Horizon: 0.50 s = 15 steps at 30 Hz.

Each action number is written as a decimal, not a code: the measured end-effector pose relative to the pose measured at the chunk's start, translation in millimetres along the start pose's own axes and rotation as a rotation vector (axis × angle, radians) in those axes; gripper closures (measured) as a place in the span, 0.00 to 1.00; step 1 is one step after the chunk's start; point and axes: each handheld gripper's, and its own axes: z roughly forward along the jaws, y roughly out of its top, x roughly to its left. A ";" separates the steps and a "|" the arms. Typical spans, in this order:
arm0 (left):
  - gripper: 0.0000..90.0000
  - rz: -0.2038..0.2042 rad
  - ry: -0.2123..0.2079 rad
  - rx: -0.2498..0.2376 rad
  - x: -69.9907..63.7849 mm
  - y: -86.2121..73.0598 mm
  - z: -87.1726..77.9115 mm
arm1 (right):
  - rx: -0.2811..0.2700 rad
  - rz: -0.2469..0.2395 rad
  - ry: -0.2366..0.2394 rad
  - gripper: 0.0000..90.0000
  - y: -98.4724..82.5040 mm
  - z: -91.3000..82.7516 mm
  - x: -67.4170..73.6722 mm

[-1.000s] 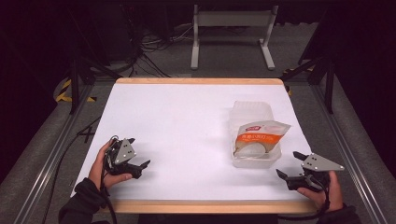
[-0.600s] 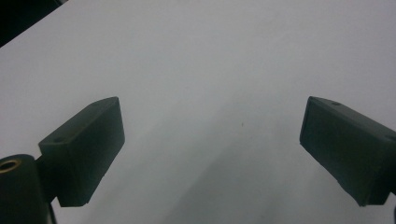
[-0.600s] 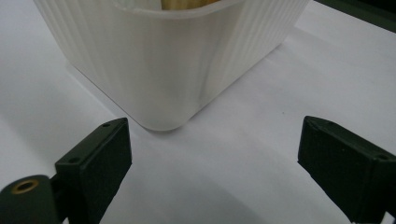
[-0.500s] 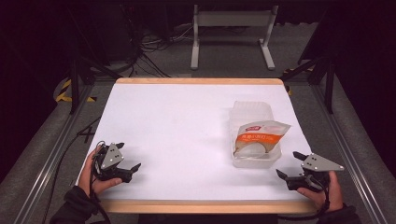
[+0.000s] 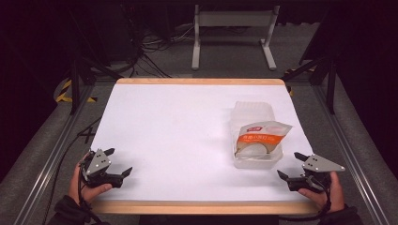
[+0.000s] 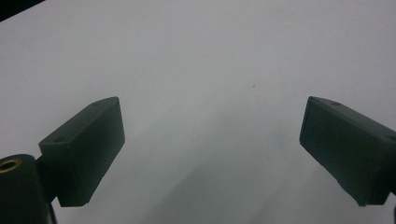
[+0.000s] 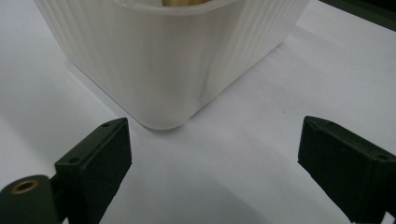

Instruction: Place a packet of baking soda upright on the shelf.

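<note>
A ribbed translucent plastic container [image 5: 256, 136] stands on the right half of the white surface [image 5: 178, 131], and an orange-and-white snack bag [image 5: 259, 137] is seen lying in it, its top edge jutting over the container's right rim. The container is taken as the landmark here. The right tongs [image 5: 292, 167] are held low, just beside the container's near right corner and apart from it, with the jaws spread wide and nothing between them; in the right gripper view that rounded corner [image 7: 163, 70] is framed just beyond the released tongs [image 7: 212, 154]. The left tongs [image 5: 117, 162] are kept well apart from the container, at the surface's near left corner, likewise spread and empty; in the left gripper view the released tongs [image 6: 210, 140] are seen over bare white surface.

The step in hand is judged to be the approach, before any grasp is made. For the next move, the right tongs would need to be carried forward and raised until either the container wall or the bag's protruding edge lies between the jaws, and only then closed. The thin bag is likely to crumple if pinched hard.
</note>
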 end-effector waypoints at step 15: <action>0.08 -0.163 -0.008 -0.128 5.5 -13.5 -19.2 | -0.002 -0.002 0.002 0.12 -0.2 2.3 -1.8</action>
